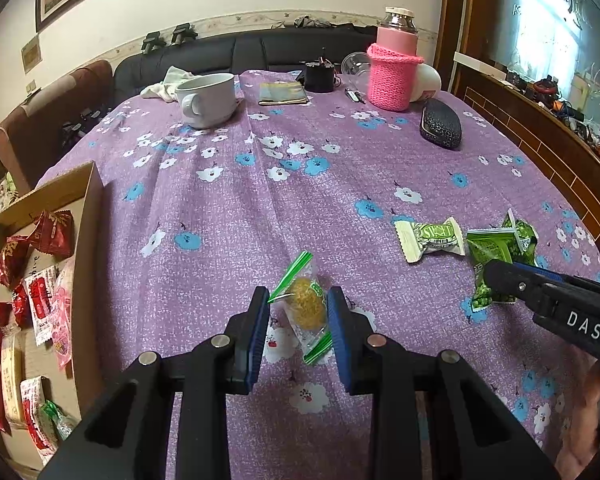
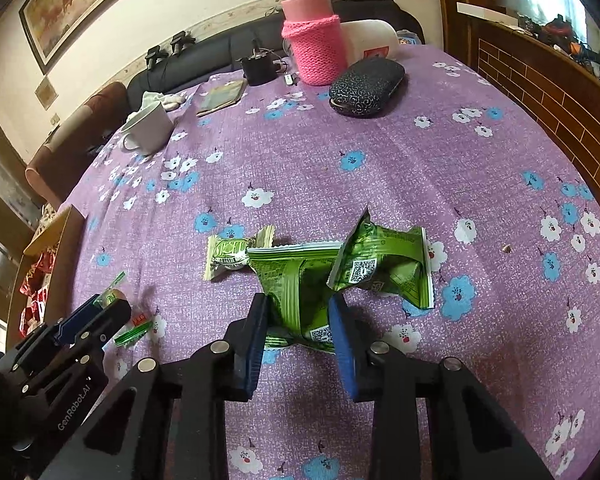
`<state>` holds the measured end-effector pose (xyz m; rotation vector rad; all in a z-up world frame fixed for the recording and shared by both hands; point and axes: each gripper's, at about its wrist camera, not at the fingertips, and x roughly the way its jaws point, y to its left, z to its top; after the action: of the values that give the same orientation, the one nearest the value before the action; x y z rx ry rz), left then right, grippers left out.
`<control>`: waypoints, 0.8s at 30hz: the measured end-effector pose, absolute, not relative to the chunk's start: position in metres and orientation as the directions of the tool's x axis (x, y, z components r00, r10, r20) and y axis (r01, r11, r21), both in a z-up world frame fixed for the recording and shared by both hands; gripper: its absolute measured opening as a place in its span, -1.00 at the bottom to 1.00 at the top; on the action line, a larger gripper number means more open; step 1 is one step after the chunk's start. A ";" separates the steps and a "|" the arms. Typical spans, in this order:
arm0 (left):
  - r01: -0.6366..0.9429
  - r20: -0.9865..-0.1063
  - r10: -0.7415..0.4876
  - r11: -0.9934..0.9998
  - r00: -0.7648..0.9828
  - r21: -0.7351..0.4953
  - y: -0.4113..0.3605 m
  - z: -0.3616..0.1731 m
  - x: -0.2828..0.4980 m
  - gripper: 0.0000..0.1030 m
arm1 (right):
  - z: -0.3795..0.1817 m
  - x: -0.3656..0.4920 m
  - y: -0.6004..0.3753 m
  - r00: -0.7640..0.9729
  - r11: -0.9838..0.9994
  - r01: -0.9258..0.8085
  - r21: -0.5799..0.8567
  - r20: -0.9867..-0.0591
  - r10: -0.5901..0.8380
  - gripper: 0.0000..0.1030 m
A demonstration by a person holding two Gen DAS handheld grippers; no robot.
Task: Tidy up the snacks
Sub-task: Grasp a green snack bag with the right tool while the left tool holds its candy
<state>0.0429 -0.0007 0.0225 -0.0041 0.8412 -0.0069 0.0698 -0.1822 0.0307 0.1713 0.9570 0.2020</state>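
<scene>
Snacks lie on the purple tabletop point(image 1: 228, 216): left tongs point(image 1: 299, 312) clench a clear-wrapped yellow candy point(image 1: 307, 307), right tongs point(image 2: 299, 318) clench a green packet point(image 2: 296, 292); more fill the cardboard box point(image 1: 86, 240) at left.

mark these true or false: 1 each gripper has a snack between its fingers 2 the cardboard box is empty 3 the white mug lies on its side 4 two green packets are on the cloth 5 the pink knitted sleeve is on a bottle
1. True: the left gripper is closed on the clear-wrapped yellow snack, and the right gripper on a green packet.
2. False: the cardboard box already holds red and pink snack packs.
3. False: the white mug stands upright.
4. True: a second green packet lies beside the gripped one.
5. True: the pink knitted sleeve wraps a bottle.
</scene>
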 end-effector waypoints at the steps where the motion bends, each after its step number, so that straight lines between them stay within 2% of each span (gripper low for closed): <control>1: 0.003 -0.745 -0.005 1.000 0.667 -0.004 -0.001 0.023 0.043 -0.45 | 0.031 0.070 -0.182 0.561 0.968 -0.096 0.231 -0.791 0.244 -0.34; 3: 0.001 -0.743 -0.002 1.000 0.669 -0.003 0.000 0.023 0.043 -0.45 | 0.030 0.071 -0.182 0.562 0.970 -0.095 0.225 -0.792 0.238 -0.32; 6: -0.002 -0.744 0.000 1.000 0.669 -0.002 0.000 0.023 0.044 -0.45 | 0.027 0.074 -0.182 0.558 0.975 -0.083 0.207 -0.801 0.217 -0.16; 13: 0.003 -0.734 0.003 1.000 0.679 0.006 -0.002 0.024 0.041 -0.45 | 0.026 0.074 -0.184 0.567 0.975 -0.075 0.211 -0.795 0.216 -0.26; 24: -0.005 -0.700 0.026 0.999 0.714 0.032 -0.005 0.031 0.036 -0.45 | 0.037 0.065 -0.179 0.590 0.959 -0.120 0.256 -0.758 0.276 -0.27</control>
<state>0.0363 -0.0047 0.0305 0.0284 0.7753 0.0174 0.0648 -0.1794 0.0370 0.1852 0.9117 0.2323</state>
